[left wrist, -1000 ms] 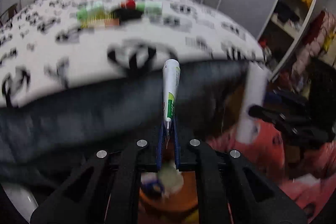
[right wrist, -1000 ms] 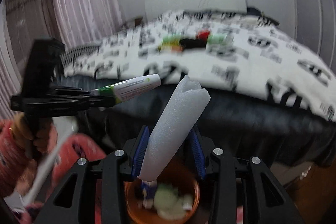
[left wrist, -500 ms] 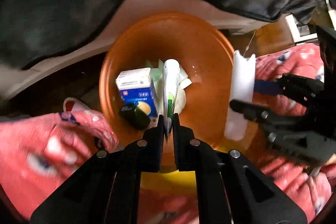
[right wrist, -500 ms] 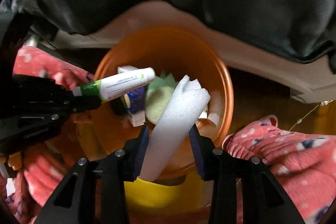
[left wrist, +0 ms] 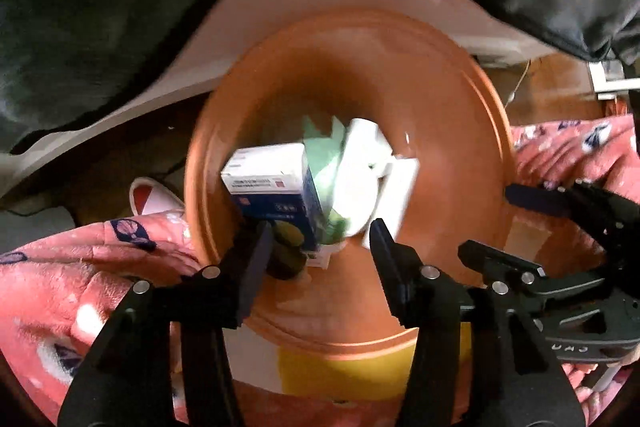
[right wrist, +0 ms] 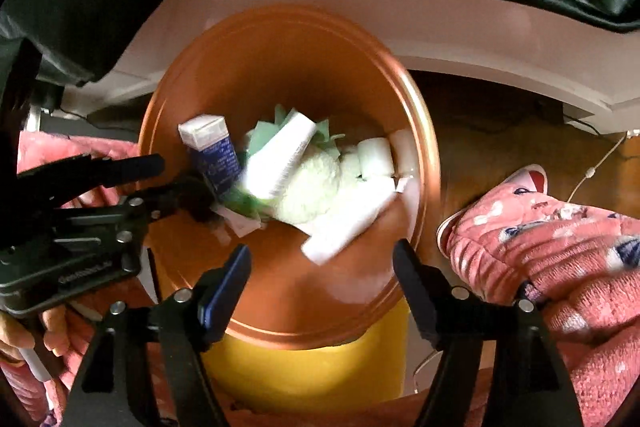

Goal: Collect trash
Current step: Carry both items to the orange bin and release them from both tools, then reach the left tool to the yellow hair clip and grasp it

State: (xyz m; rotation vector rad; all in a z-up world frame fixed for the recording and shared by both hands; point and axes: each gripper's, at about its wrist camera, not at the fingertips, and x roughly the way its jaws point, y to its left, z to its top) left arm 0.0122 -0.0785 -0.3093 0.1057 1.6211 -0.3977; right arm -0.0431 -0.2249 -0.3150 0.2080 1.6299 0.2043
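Trash is sitting in the orange bin (right wrist: 420, 163), directly below both tools, and both tools are pointing almost straight down into it. Left tool (left wrist: 318, 241): jaws have just been opening, standing apart now, nothing between them. Right tool (right wrist: 320, 259): same, jaws have just been opening, apart, nothing clamped.

White tube (right wrist: 280, 159) is lying on top of the pile, long axis running diagonally from lower left to upper right in the right wrist view. White foam roll (right wrist: 348, 223) is lying just beside it, roughly parallel, its near end pointing at the right tool. Both are blurred, so they may be falling rather than settled; cannot tell.

Count in the bin: one tube, one foam roll, one blue-and-white carton (left wrist: 272, 187) standing at the left wall, one pale fluffy wad (right wrist: 312, 187), green paper scraps (left wrist: 320, 151) underneath, one dark round object (left wrist: 286, 259) near the left tool's finger. A few small white pieces on the far side, count unclear.

Judgement: this drop is looking done. Next move is calling for both tools lifting straight up clear of the rim; the left one is nearer the carton, so it is risking a snag there.
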